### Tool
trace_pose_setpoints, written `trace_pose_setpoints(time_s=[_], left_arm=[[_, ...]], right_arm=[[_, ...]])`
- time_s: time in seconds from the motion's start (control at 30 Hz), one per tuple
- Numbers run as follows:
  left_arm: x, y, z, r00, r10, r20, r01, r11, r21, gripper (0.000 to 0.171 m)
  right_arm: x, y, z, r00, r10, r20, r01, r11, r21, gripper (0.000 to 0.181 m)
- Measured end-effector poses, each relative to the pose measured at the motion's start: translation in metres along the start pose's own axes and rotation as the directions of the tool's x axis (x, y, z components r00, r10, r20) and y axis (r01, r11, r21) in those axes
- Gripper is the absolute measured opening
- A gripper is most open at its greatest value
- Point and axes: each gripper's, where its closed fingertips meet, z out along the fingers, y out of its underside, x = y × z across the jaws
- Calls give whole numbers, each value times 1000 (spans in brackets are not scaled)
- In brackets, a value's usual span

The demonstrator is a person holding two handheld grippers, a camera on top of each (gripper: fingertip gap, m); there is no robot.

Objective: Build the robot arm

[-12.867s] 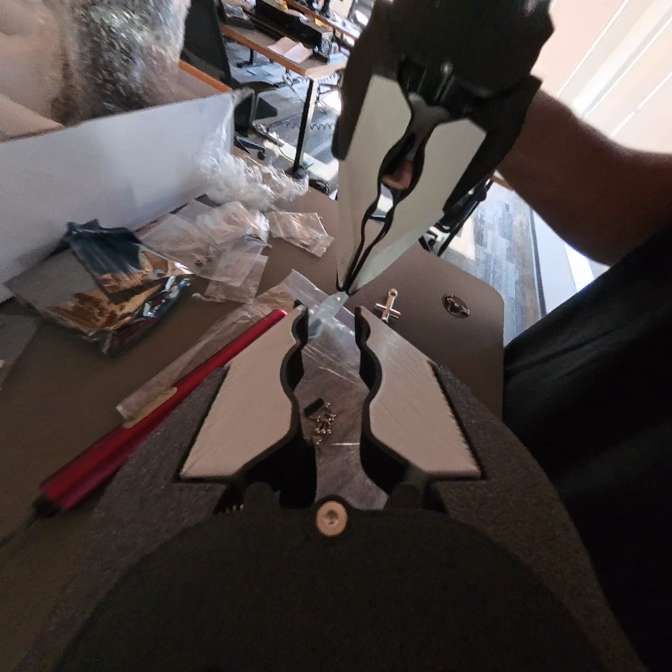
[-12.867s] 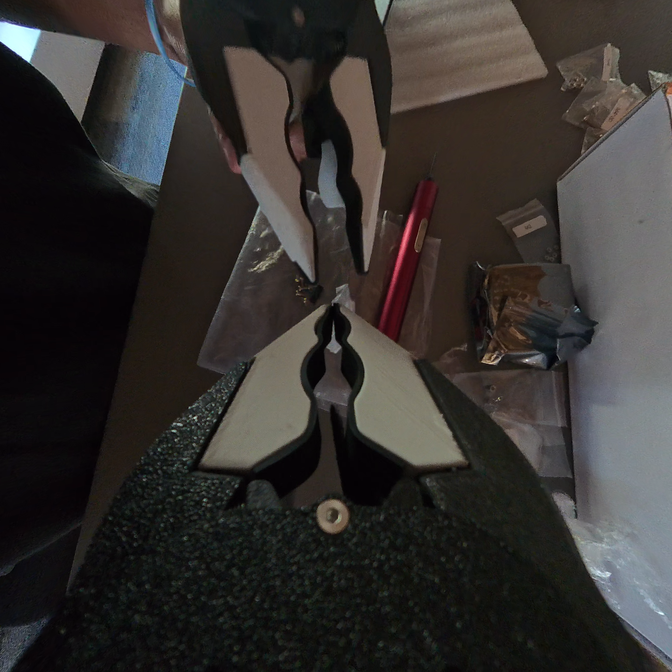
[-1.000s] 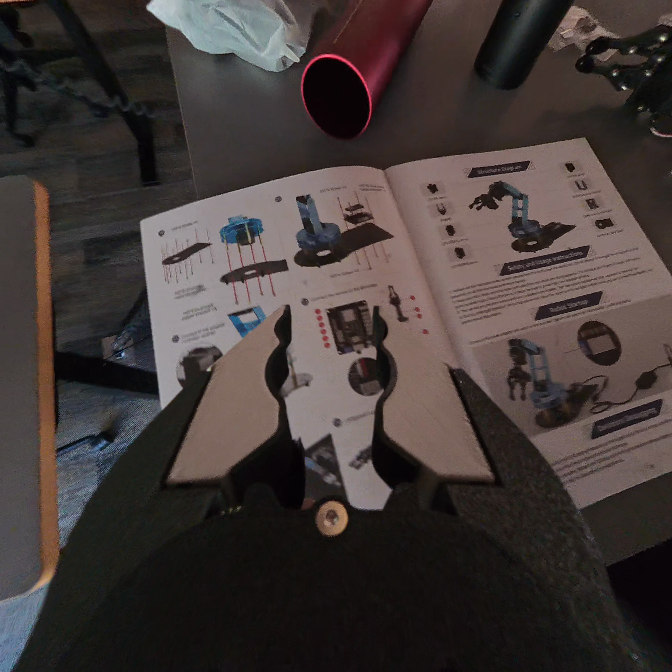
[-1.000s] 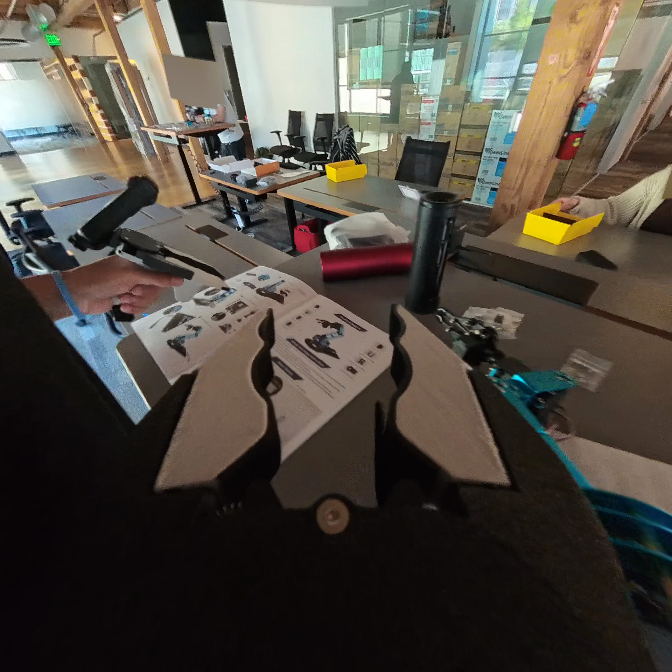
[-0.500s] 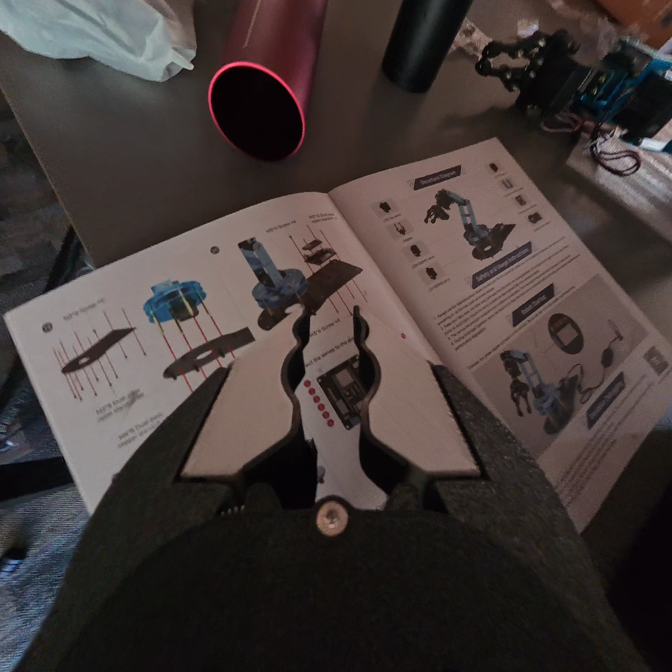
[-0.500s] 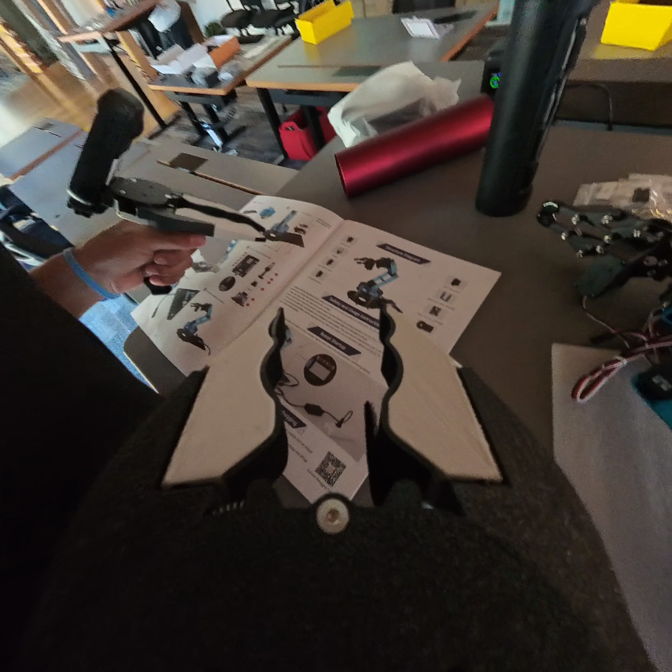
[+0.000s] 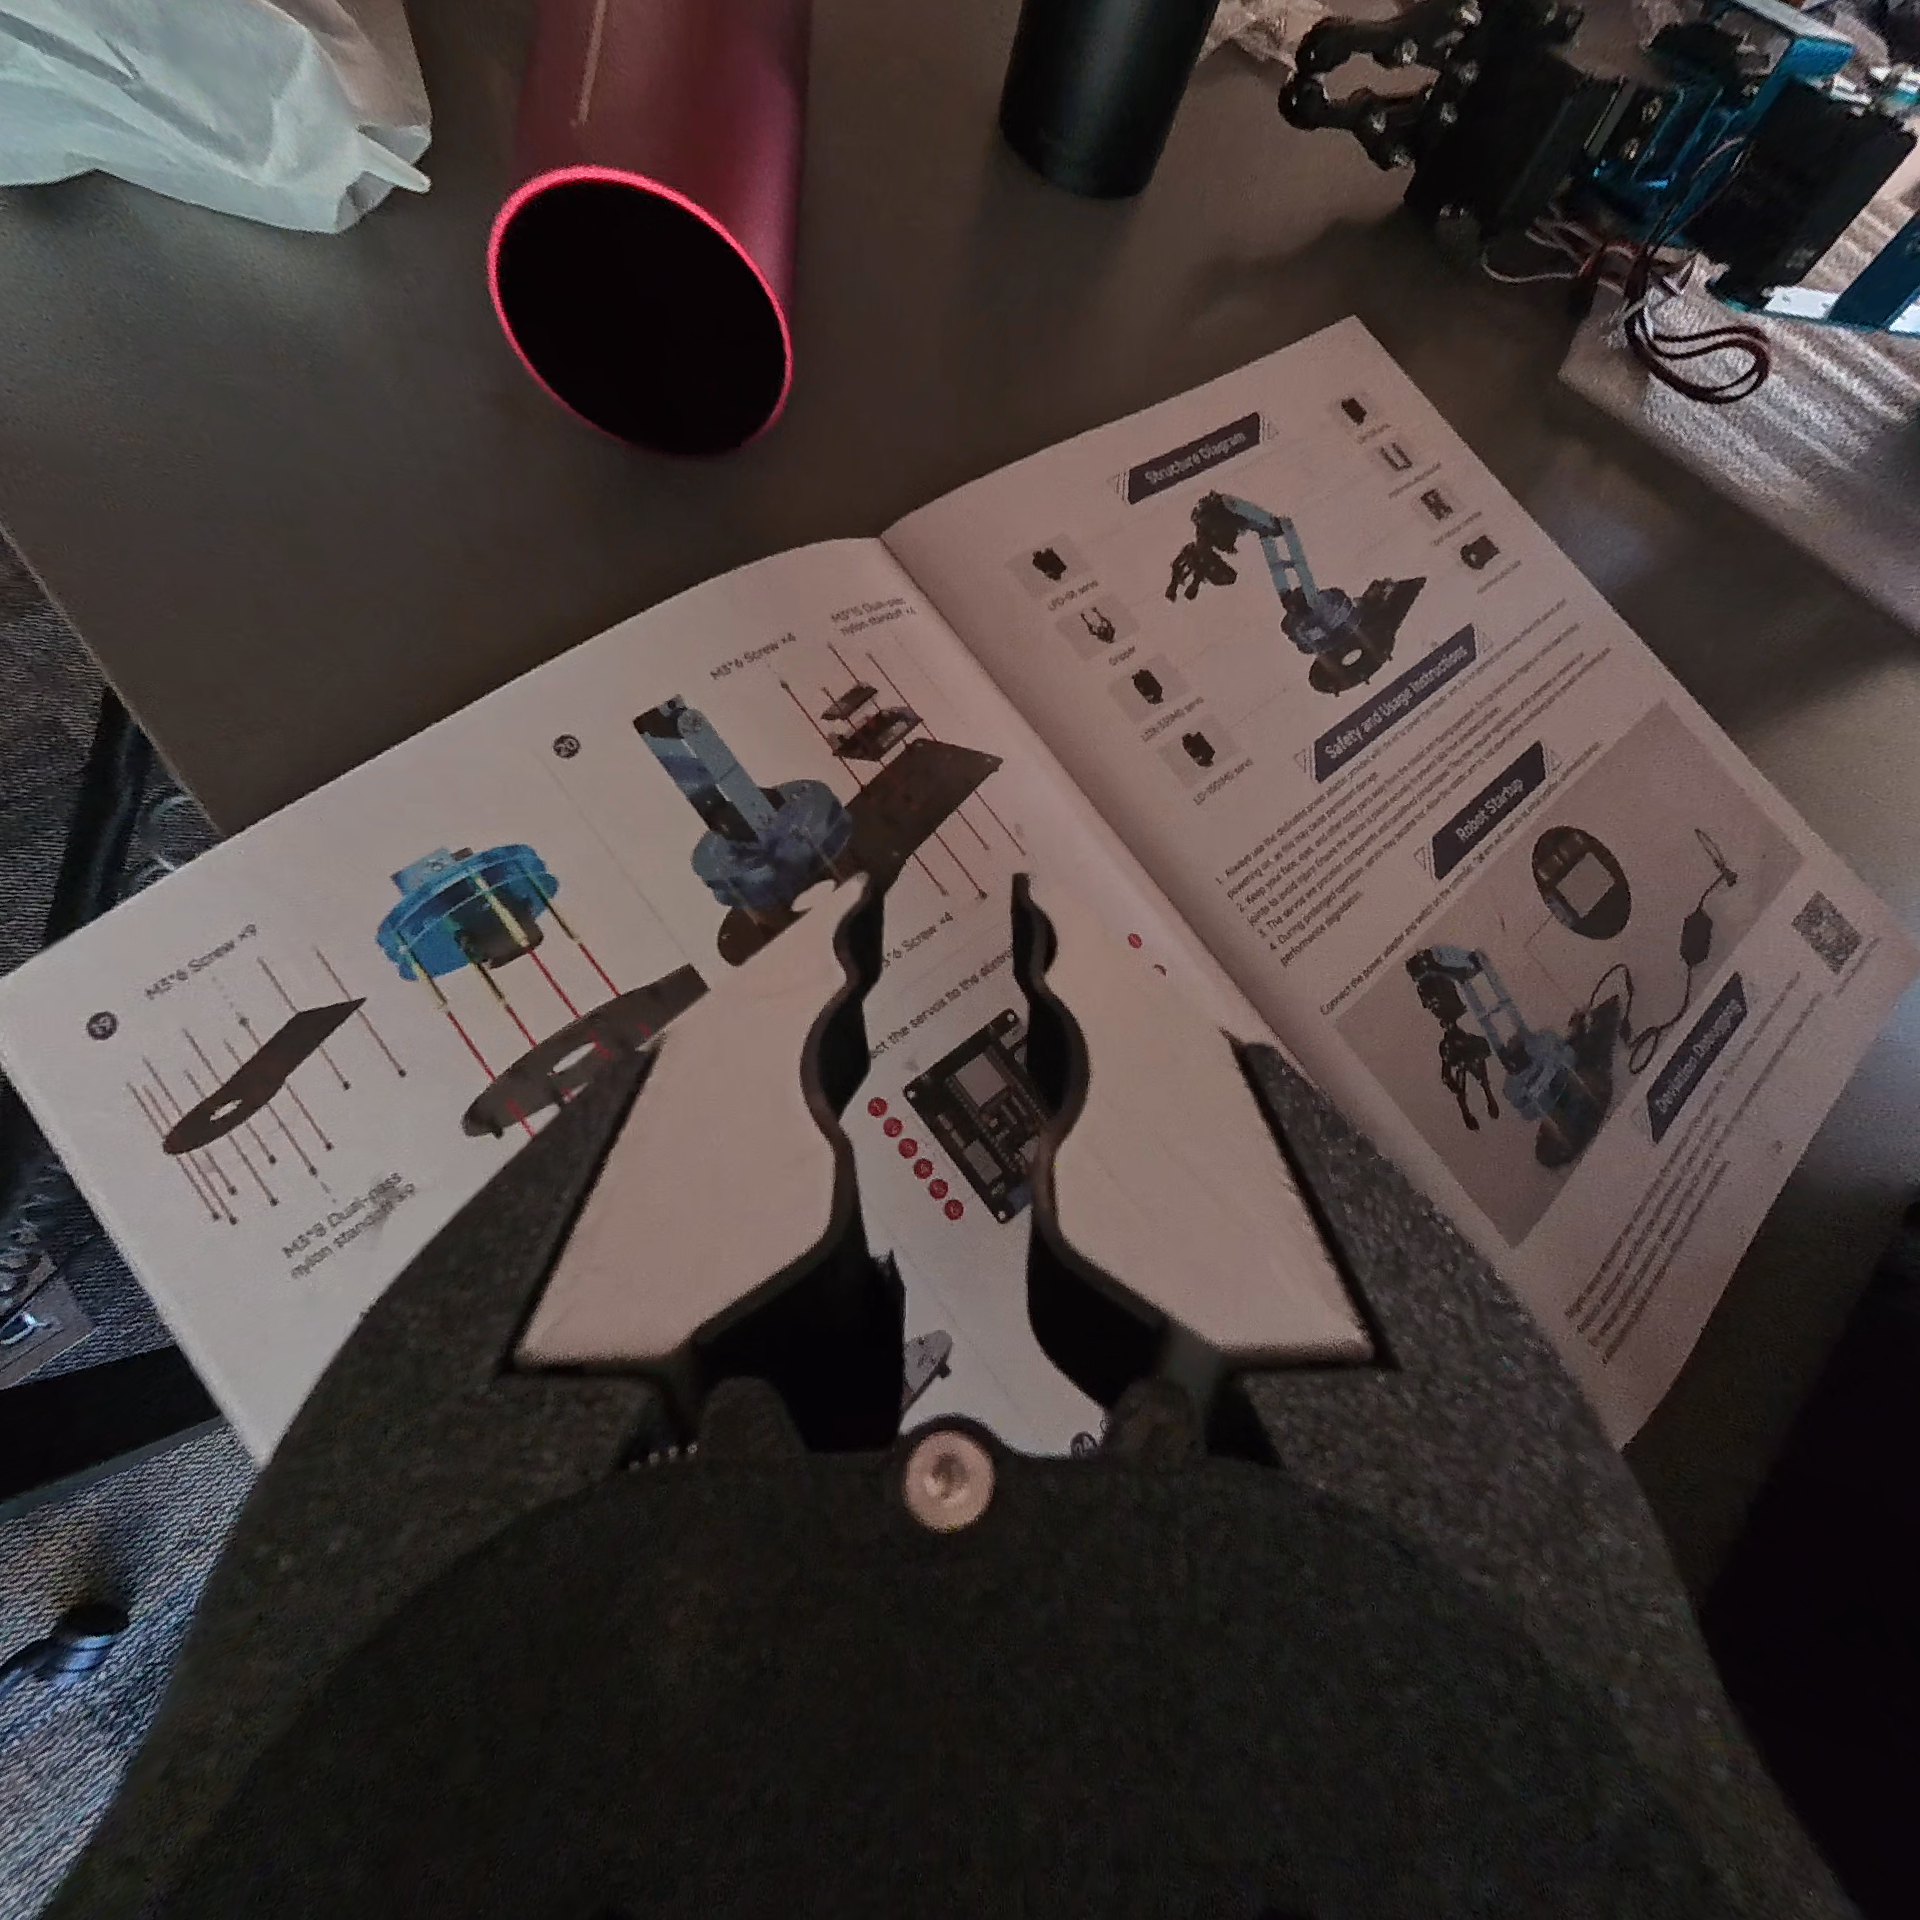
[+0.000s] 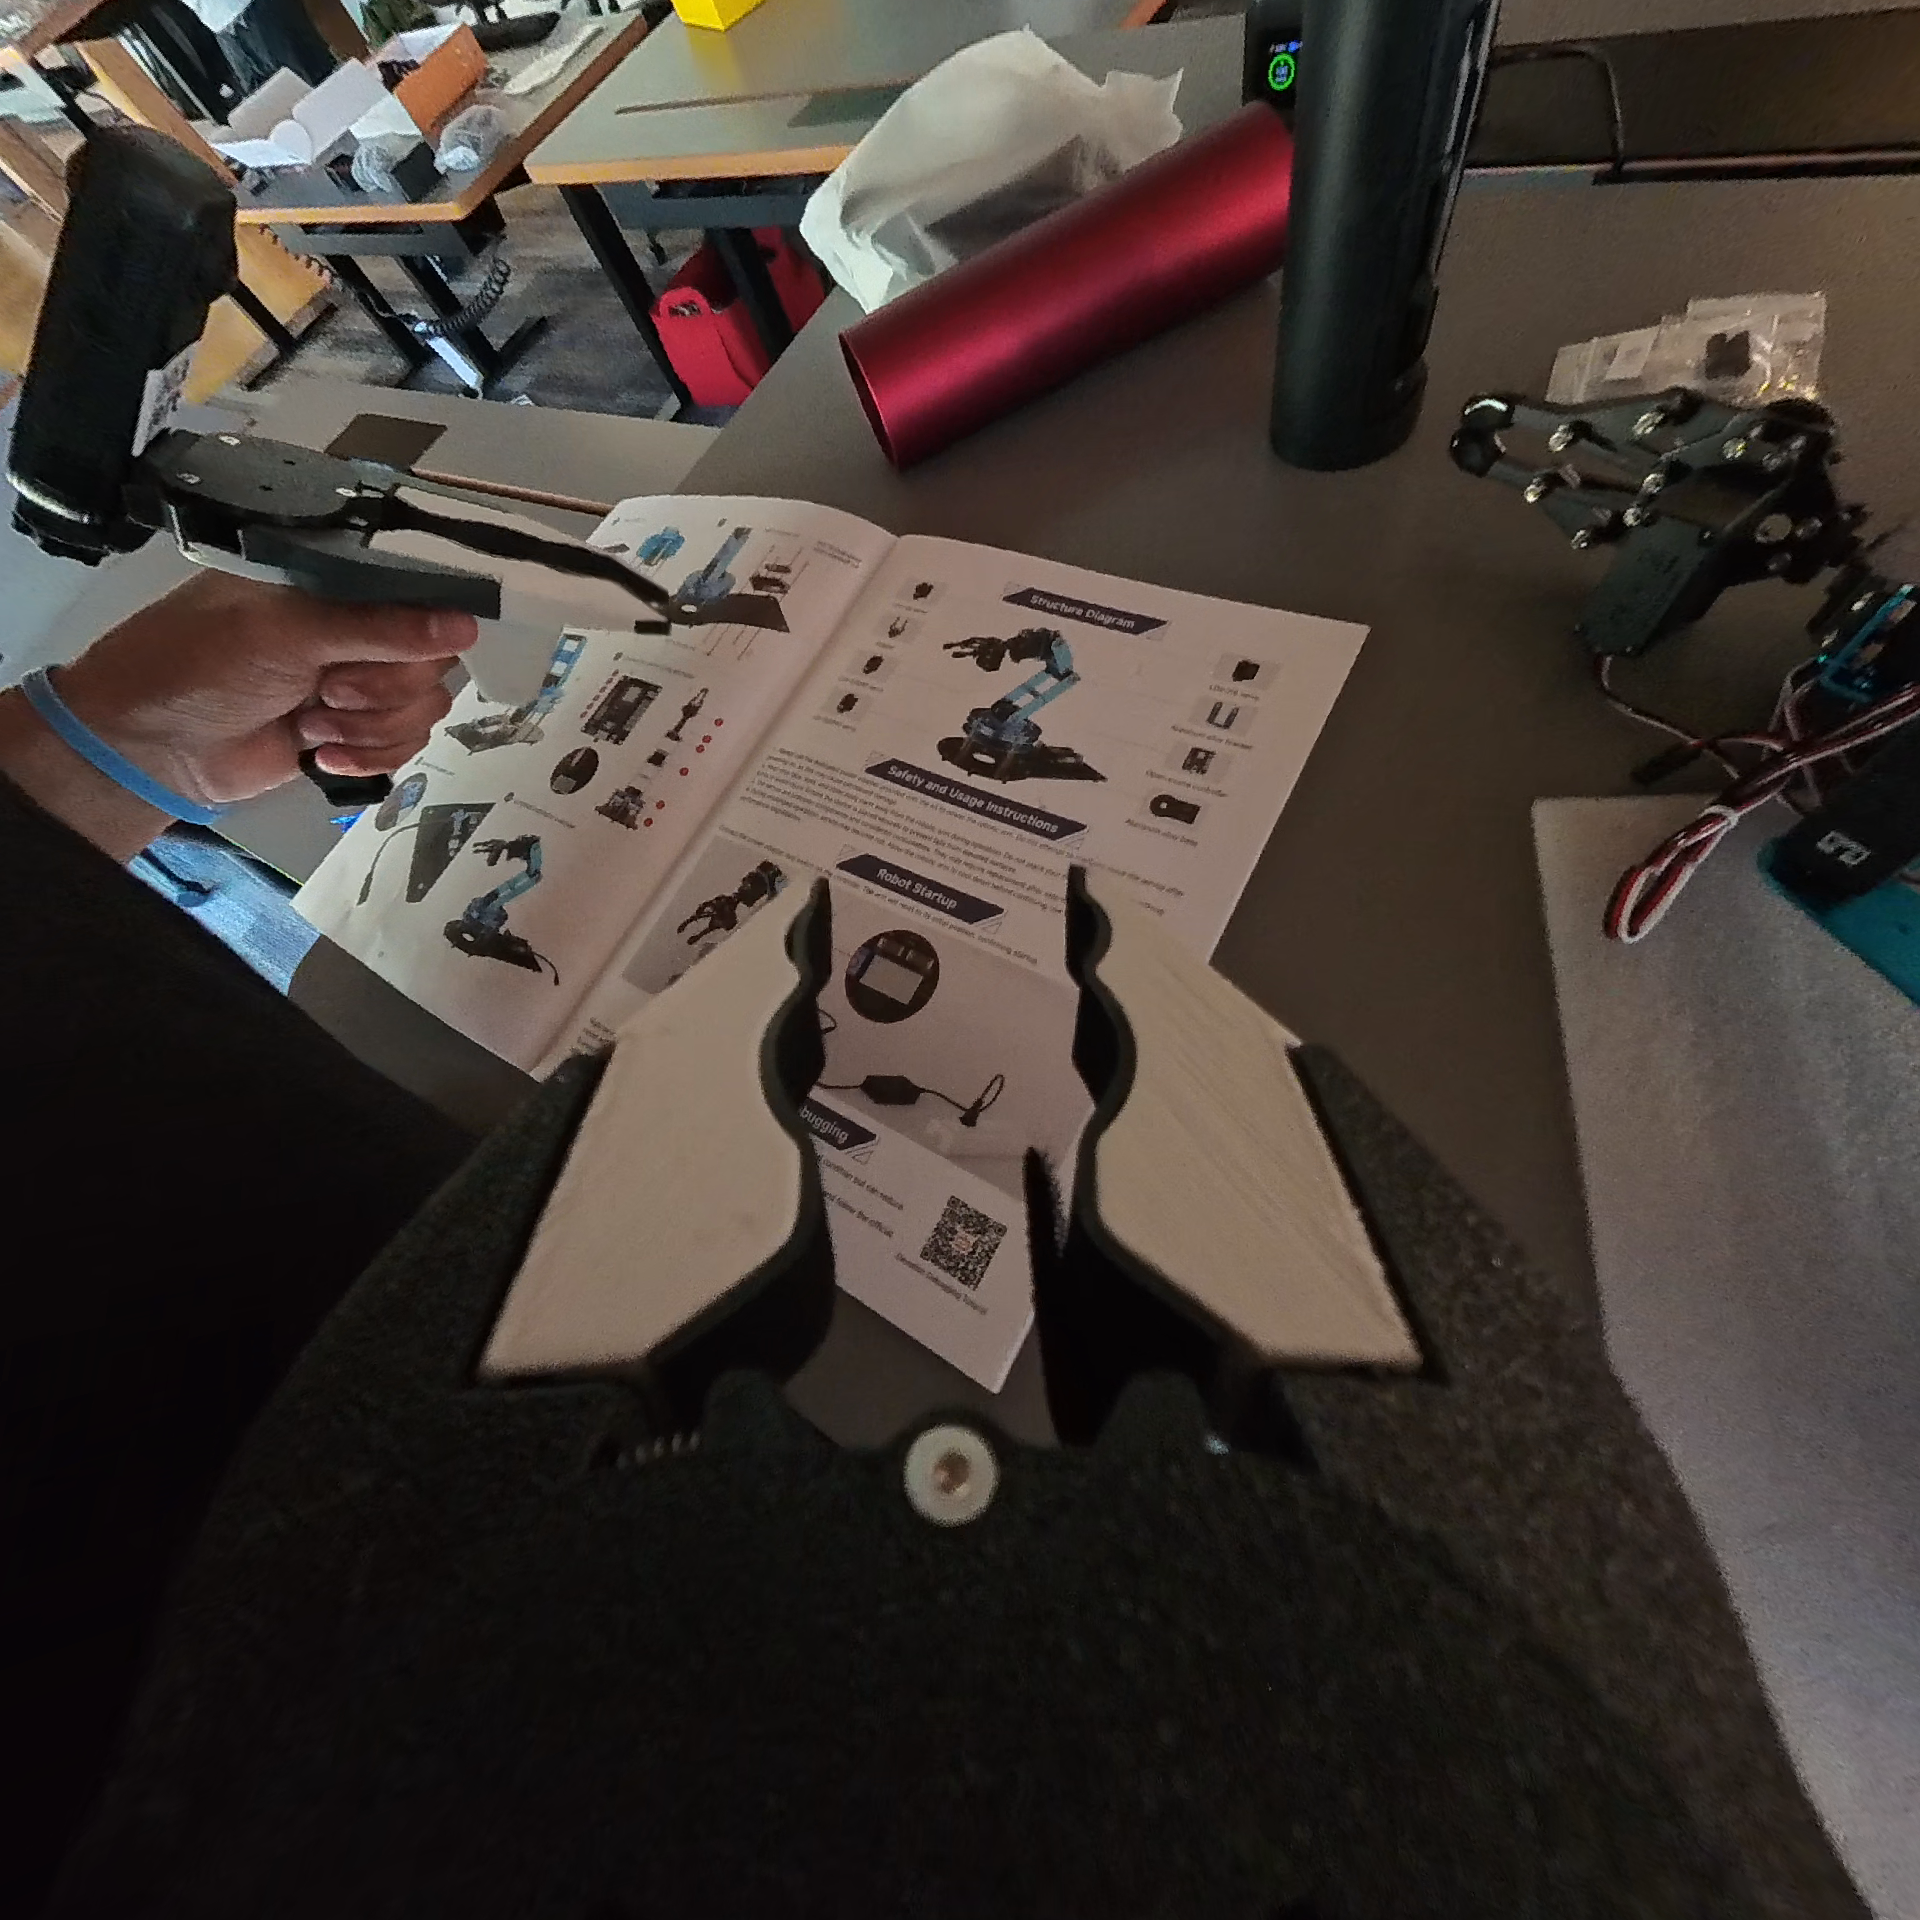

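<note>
An open instruction booklet [image 7: 1101, 862] with pictures of a blue robot arm lies flat on a dark table [image 7: 312, 468]. My left gripper [image 7: 945, 894] is open and empty, with a narrow gap between its jaws, low over the booklet's left page. In the right wrist view a hand [image 8: 260, 686] holds that left gripper [image 8: 649, 618], its tips just above the left page of the booklet [image 8: 1039, 727]. My right gripper [image 8: 948, 894] is open and empty, over the near corner of the right page.
A red tube [image 7: 644, 260] [image 8: 1070, 332] lies behind the booklet, beside an upright black cylinder [image 8: 1361, 260]. A partly built black and blue robot arm [image 8: 1662, 499] with wires sits at the right on a grey foam sheet [image 8: 1714, 1143]. A white bag [image 8: 987, 145] lies at the back. My hands' fingertips stand some 25 cm from each other. The upright black cylinder [image 8: 1361, 260] sits 25 cm or so from the ends of my right fingers.
Both grippers have tilted down and moved in over the booklet. The left jaws have narrowed since a second ago. Much earlier, both were at another table with small bags.
</note>
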Motion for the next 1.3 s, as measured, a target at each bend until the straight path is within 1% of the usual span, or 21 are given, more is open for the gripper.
trace_pose_setpoints(time_s=[0.27,0.43,0.57,0.67,0.77,0.87,0.97,1.13,1.2,1.3], left_arm=[[2,2,-4,1000,29,-2,-29,1000,-5,23],[5,1,-5,999,37,6,-37,999,-10,23],[13,-4,-11,998,49,25,-49,999,-7,23],[23,-7,-17,995,76,61,-76,997,-10,23],[42,-10,-22,993,87,76,-87,996,-6,23],[74,-14,-23,991,110,73,-111,994,5,23],[118,-16,-19,988,141,62,-142,990,16,24],[216,-22,-15,979,201,41,-203,977,60,23],[260,-19,-13,979,204,8,-204,977,64,23],[317,-9,-10,977,210,-27,-209,977,33,23]], right_arm=[[-7,9,2,1000,-16,3,16,1000,-23,42],[-7,13,-5,1000,-12,3,12,1000,-21,39],[-3,14,-19,1000,-17,-4,17,1000,-1,38],[2,19,-34,1000,-15,-5,16,999,32,36],[9,30,-52,1000,12,-3,-12,998,58,36],[15,41,-79,1000,11,-4,-11,996,93,35],[28,61,-116,1000,-1,-28,5,993,118,34],[60,107,-196,992,-5,-124,25,986,162,32],[76,129,-229,986,-2,-169,31,985,171,32],[101,158,-276,968,8,-252,40,982,182,31]])
